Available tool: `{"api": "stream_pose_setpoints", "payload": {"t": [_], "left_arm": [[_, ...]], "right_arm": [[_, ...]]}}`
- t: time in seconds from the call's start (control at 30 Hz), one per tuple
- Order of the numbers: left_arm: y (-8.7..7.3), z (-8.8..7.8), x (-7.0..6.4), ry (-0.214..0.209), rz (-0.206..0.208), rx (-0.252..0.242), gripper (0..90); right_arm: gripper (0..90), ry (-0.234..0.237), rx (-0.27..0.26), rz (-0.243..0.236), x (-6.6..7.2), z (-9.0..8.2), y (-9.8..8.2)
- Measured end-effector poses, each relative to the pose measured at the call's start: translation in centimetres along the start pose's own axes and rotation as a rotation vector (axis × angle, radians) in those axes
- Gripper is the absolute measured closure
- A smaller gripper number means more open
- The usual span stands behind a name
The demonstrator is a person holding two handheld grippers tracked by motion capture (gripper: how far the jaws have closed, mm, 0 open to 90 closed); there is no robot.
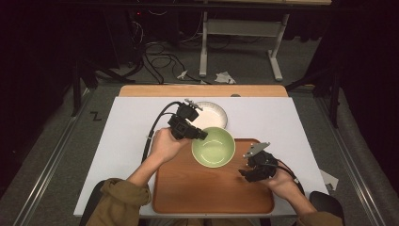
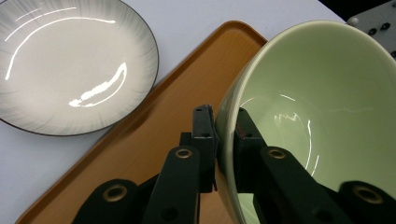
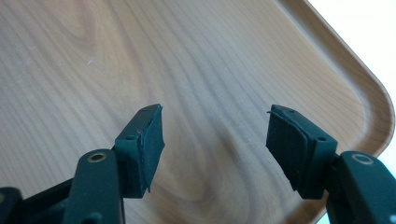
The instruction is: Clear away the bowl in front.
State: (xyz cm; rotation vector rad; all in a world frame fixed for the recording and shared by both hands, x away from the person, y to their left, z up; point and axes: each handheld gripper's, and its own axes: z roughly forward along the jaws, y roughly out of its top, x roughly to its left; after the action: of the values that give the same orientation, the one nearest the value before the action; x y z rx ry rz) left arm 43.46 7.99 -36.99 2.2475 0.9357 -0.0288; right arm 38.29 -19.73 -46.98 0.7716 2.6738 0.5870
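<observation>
Here, line by line:
Left gripper [image 1: 203,135]: clamped on the near-left rim of the green bowl [image 1: 214,147]; in the left gripper view one jaw sits outside the bowl's wall and the other inside, both pads pressed against it.
Green bowl: empty, glossy inside, at the far edge of the wooden tray [image 1: 188,190], just right of the left hand [image 1: 163,145]. In the left gripper view the bowl [image 2: 322,107] looks tipped, its mouth turned toward the camera; whether its base rests on the tray I cannot tell.
Right gripper [image 1: 245,175]: jaws apart with nothing between them, held over the right part of the tray, near and to the right of the bowl, apart from it. In the right gripper view the two black pads [image 3: 152,140] stand wide over bare wood grain close to the tray's rounded corner [image 3: 369,112].
Right hand [image 1: 282,182]: at the near right of the tray, gripping the tool's body; a grey three-cornered plate [image 1: 255,149] rides on top.
White plate [image 1: 211,114]: empty, lying on the white table cover [image 1: 127,136] just beyond the tray's far edge, behind the bowl and partly hidden by the left gripper.
Tray: near centre of the table, its long side left to right.
Sleeves: olive-brown cuff [image 1: 120,197] at the near left.
</observation>
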Motion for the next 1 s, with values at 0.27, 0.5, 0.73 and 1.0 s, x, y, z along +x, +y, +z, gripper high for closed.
{"api": "stream_pose_setpoints", "payload": {"t": [0.27, 0.5, 0.73, 1.0], "left_arm": [[-0.7, 0.3, -0.2, -0.016, -0.009, 0.005, 82.4], [-1.3, 0.6, -0.6, -0.034, -0.009, 0.013, 82.4], [-1.8, 0.9, -0.7, -0.041, -0.012, 0.020, 82.3], [-2.5, 1.4, -0.8, -0.050, -0.014, 0.036, 82.2]], "right_arm": [[36.8, 0.001, -0.009, -0.003, -0.1, -0.2, 0.0], [36.8, -0.003, -0.010, 0.002, -0.1, -0.1, 0.0], [36.8, 0.001, -0.010, 0.004, 0.0, -0.1, 0.0], [36.8, -0.003, -0.010, 0.006, 0.0, -0.1, 0.0]]}}
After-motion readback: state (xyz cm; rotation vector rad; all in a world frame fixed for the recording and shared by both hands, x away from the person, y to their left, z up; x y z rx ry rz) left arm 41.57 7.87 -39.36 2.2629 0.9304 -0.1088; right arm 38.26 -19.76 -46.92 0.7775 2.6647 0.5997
